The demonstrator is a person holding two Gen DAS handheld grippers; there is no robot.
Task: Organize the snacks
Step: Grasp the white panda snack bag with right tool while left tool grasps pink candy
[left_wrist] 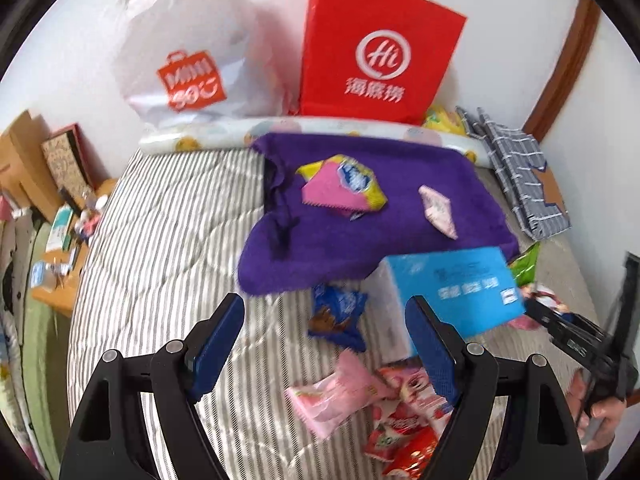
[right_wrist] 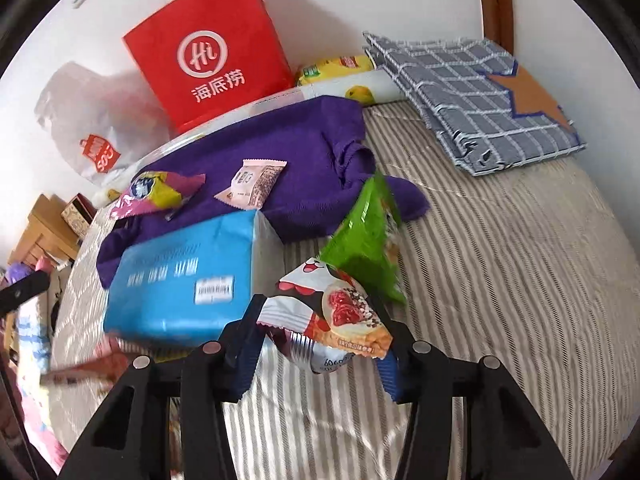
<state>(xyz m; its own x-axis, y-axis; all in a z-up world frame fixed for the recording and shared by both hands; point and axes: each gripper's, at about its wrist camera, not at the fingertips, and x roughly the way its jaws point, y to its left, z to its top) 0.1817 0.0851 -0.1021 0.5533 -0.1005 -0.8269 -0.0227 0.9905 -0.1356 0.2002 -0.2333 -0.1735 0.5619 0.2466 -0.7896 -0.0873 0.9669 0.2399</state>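
Note:
My left gripper [left_wrist: 326,320] is open and empty above the striped bed, with a dark blue cookie packet [left_wrist: 338,314] lying between its fingers' line. Pink and red strawberry snack packets [left_wrist: 384,404] lie just below it. A purple cloth [left_wrist: 380,208] holds a yellow-pink packet [left_wrist: 344,184] and a small pink packet [left_wrist: 438,210]. My right gripper [right_wrist: 320,328] is shut on a white-and-red snack packet [right_wrist: 332,312], held above the bed. A green bag [right_wrist: 368,240] stands just beyond it, next to a blue box [right_wrist: 184,276].
A red paper bag [left_wrist: 380,52] and a white plastic bag [left_wrist: 188,60] lean on the back wall. A folded checked cloth [right_wrist: 480,96] lies at the bed's far right. The blue box [left_wrist: 456,292] sits right of my left gripper. A cluttered desk [left_wrist: 60,220] stands left.

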